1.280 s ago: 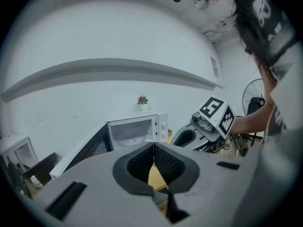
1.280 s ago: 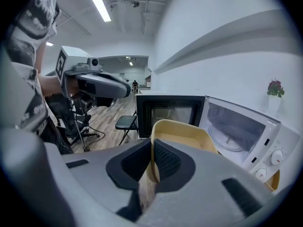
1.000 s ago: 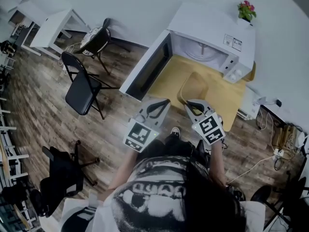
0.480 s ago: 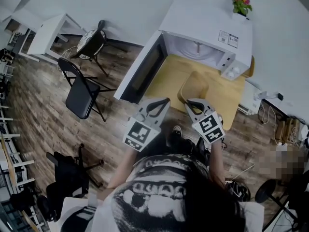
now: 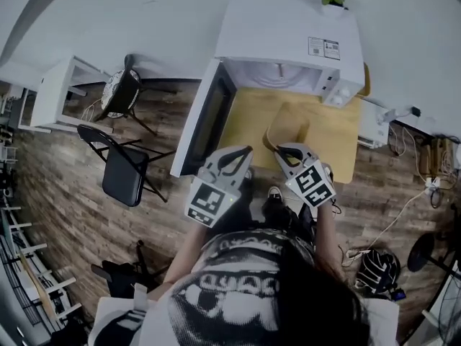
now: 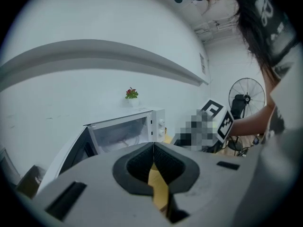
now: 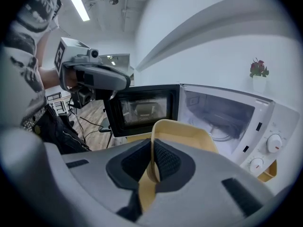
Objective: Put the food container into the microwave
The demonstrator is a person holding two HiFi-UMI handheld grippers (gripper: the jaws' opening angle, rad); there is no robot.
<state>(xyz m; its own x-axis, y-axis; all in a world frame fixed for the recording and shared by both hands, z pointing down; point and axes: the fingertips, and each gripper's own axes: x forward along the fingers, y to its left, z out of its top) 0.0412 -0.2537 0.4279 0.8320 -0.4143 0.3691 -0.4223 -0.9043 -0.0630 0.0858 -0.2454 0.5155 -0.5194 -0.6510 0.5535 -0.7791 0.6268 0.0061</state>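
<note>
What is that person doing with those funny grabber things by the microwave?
A person holds a gripper in each hand. The right gripper has its jaws clamped on the rim of a yellow food container, just in front of the white microwave, whose door stands wide open. The container is not inside yet. The left gripper has its jaws together and holds nothing.

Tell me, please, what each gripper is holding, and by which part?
The right gripper is clamped on the near rim of the yellow food container; the left gripper holds nothing, its jaws closed together.
</note>
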